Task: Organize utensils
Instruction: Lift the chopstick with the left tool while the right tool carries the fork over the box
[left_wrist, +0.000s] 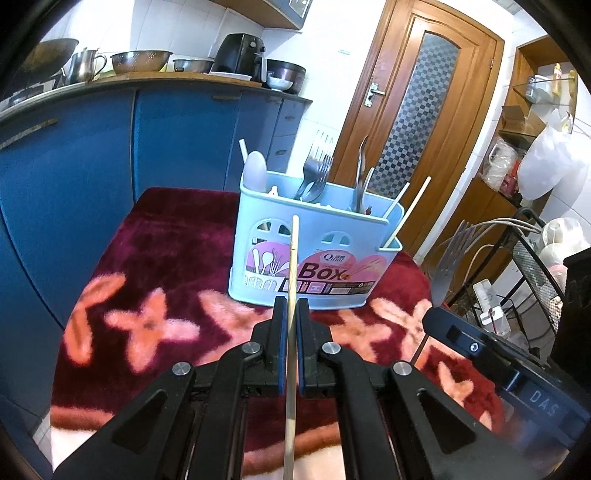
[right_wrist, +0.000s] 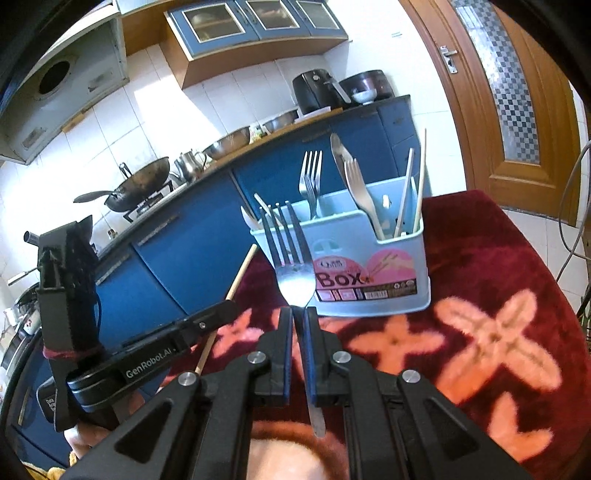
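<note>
**Kitchen, utensil box on blanket-covered worktop**

Worktop (left_wrist: 177, 236): dark red plush blanket, pink flower pattern. Pale blue utensil box (left_wrist: 314, 254) upright on it, holding forks, spoons, chopsticks. Left gripper (left_wrist: 291, 306) closed on one chopstick (left_wrist: 293, 251). Right gripper (right_wrist: 298, 317) closed on a fork (right_wrist: 295, 273), tines up. Behind: blue cabinets (left_wrist: 92, 155), steel bowls, wok (right_wrist: 136, 184), wooden door (left_wrist: 417, 110).

Both wrist cameras look forward and slightly downward along their jaws, sharing the nearby utensil box (left_wrist: 314, 254) (right_wrist: 369, 258) and blue cabinets (left_wrist: 110, 147) (right_wrist: 184, 251).
</note>
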